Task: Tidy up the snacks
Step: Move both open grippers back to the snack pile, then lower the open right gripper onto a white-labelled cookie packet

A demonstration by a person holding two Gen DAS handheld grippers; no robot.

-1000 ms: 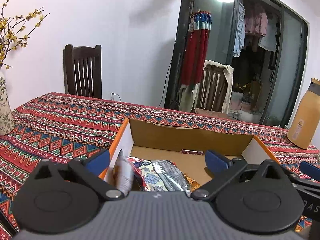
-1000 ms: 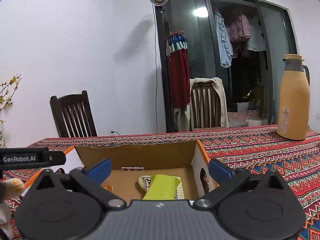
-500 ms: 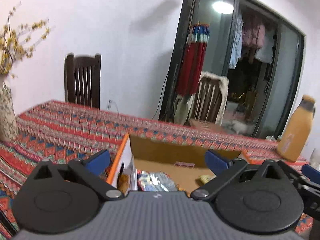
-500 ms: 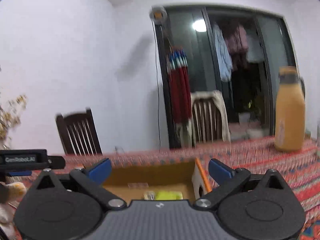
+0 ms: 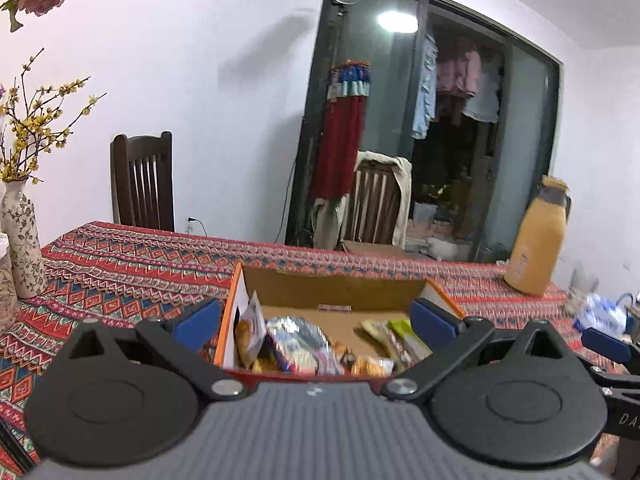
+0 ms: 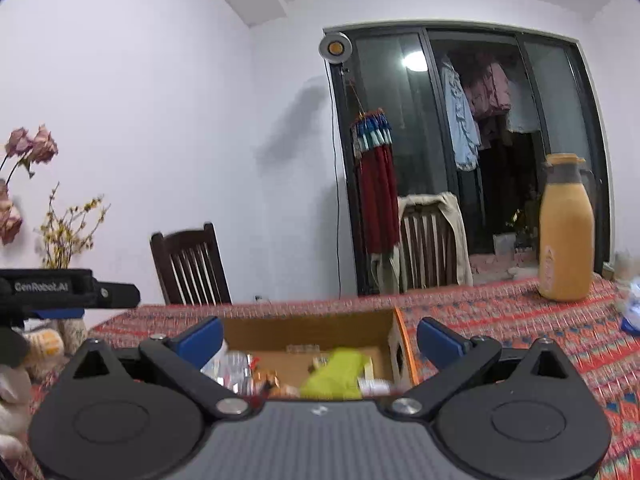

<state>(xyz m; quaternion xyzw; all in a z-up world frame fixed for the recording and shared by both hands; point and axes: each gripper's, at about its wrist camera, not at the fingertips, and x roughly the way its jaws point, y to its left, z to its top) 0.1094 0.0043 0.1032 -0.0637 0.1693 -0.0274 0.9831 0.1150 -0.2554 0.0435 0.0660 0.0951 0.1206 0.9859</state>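
Snacks [image 5: 304,344]: piled inside open cardboard box [image 5: 332,290] on patterned desk [image 5: 120,268] | green packet [image 6: 340,376] at box's right side | left tool [image 5: 316,322]: spread wide above box, gripping nothing | right tool [image 6: 320,338]: spread wide, gripping nothing | orange flask [image 6: 566,228] standing far right on desk

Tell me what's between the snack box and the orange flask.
Only bare patterned tablecloth between the box and flask, in the left wrist view.
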